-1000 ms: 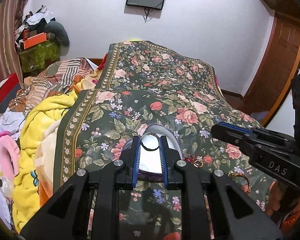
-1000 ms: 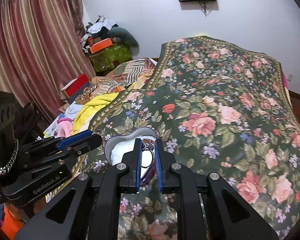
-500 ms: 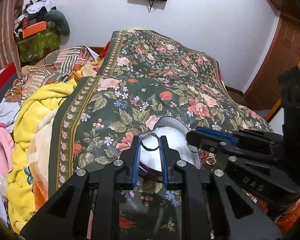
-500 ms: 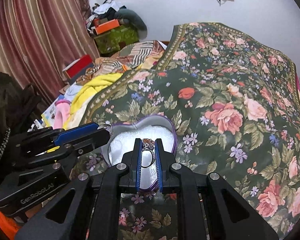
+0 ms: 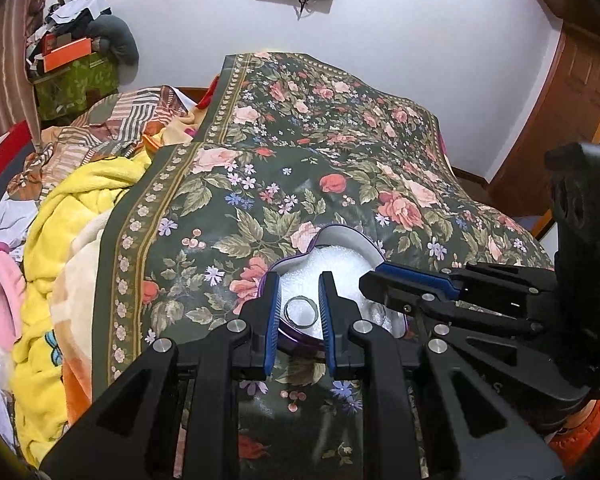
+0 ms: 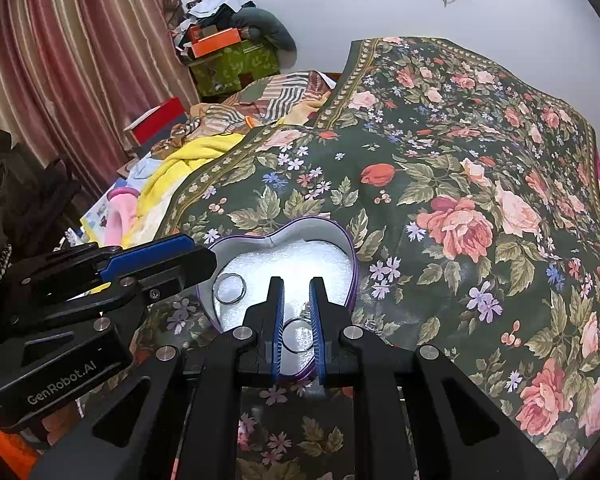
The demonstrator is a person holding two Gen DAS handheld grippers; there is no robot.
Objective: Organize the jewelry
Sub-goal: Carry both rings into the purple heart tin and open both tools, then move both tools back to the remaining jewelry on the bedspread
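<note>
While marked "GenRobot.AI", left gripper (image 6: 204,260) holds ring (image 5: 299,312) over heart box (image 6: 340,236).

Two rings (image 6: 230,288) (image 6: 297,335) lie in the heart-shaped box (image 6: 342,236) on the bedspread (image 6: 460,168).

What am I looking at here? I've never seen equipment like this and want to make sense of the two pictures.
There is no robot. A person holds a hand-held gripper in each hand, and each has a camera looking along its two fingers. One picture comes from the left hand-held gripper, the other from the right hand-held gripper. Each picture also shows the other gripper at the side. A white-lined heart-shaped box sits on a flowered bedspread. Over it, each gripper pinches a ring: the left ring and the right ring.
</note>
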